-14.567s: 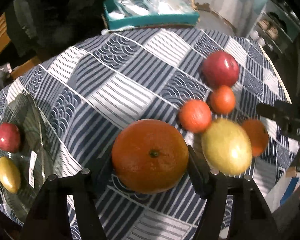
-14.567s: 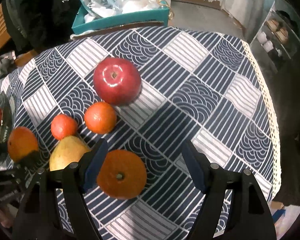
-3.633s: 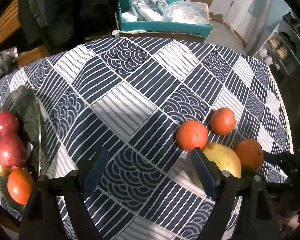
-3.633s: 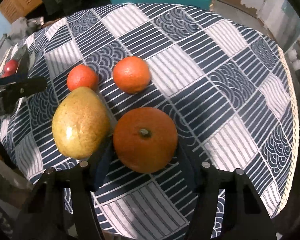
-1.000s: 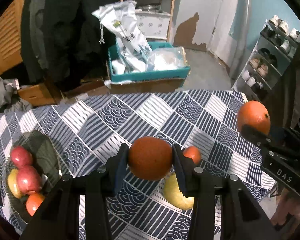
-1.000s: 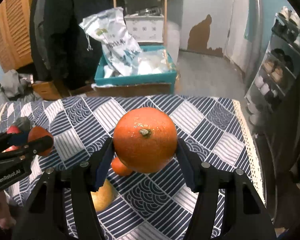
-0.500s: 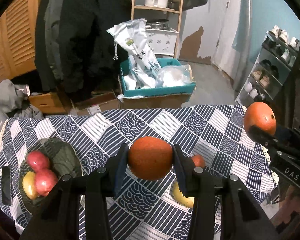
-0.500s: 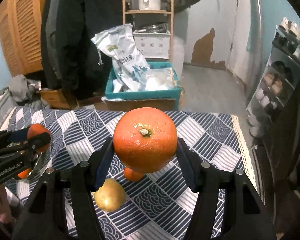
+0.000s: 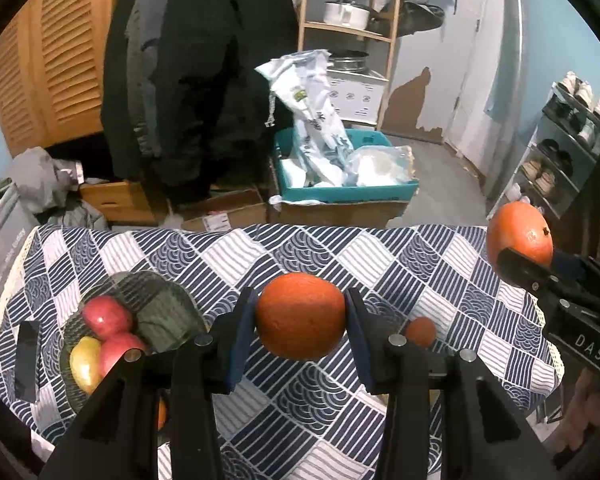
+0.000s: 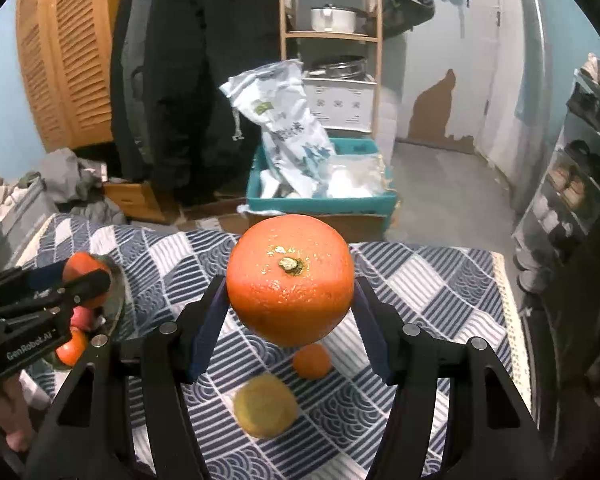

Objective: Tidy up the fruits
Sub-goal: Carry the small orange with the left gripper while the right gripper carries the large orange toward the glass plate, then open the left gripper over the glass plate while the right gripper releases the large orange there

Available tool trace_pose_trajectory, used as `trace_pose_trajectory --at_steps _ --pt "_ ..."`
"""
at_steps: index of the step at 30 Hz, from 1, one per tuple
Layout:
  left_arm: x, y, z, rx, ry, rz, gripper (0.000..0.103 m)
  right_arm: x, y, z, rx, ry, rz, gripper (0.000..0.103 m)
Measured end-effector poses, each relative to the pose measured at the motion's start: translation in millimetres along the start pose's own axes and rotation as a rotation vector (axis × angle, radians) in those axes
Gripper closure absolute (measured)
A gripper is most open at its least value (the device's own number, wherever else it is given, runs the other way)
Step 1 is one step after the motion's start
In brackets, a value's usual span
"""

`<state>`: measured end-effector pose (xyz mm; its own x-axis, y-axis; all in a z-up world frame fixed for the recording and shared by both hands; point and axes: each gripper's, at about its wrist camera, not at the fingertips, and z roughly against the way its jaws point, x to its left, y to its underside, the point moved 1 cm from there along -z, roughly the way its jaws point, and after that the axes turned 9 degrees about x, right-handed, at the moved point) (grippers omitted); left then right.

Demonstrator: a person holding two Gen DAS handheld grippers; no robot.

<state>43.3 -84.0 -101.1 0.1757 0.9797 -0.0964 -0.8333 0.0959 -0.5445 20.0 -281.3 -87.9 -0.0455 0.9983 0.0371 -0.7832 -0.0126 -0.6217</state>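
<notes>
My left gripper (image 9: 300, 322) is shut on a small orange (image 9: 300, 316) and holds it high above the table. My right gripper (image 10: 290, 304) is shut on a large orange (image 10: 290, 280), also high up; it shows at the right of the left wrist view (image 9: 518, 234). A glass bowl (image 9: 164, 300) at the table's left holds red apples (image 9: 106, 316), a yellow fruit (image 9: 85, 360) and an orange. On the cloth lie a small orange (image 10: 312, 360) and a yellow pear-like fruit (image 10: 266, 404).
The round table has a blue and white patterned cloth (image 9: 380, 256). Behind it on the floor stand a teal box with bags (image 9: 340, 176), cardboard boxes, hanging dark coats (image 9: 188, 60), a wooden shelf and a shoe rack at the right.
Both grippers have risen higher and tilted up with their oranges still held. The table looks smaller and farther away, and more of the room shows.
</notes>
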Motion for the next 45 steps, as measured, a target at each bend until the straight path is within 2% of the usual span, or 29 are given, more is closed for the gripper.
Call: trace_pose_trajectory --at_steps 8,20,34,45 --pt "27.2 3.5 1.0 0.002 -0.022 0.045 0.058 31.4 -8.9 -11.4 0.014 -0.044 0.041 0.041" --pt "71.8 11.5 -15.2 0.049 -0.062 0.118 0.058 83.0 -23.0 -34.7 0.050 -0.111 0.106 0.041" --pt "124.3 33.5 -53.5 0.162 -0.102 0.197 0.058 147.7 -33.4 -78.5 0.117 -0.207 0.180 0.041" --pt "149.0 46.3 -76.3 0.236 -0.082 0.252 0.058 175.3 -29.2 -116.0 0.204 -0.243 0.210 0.041"
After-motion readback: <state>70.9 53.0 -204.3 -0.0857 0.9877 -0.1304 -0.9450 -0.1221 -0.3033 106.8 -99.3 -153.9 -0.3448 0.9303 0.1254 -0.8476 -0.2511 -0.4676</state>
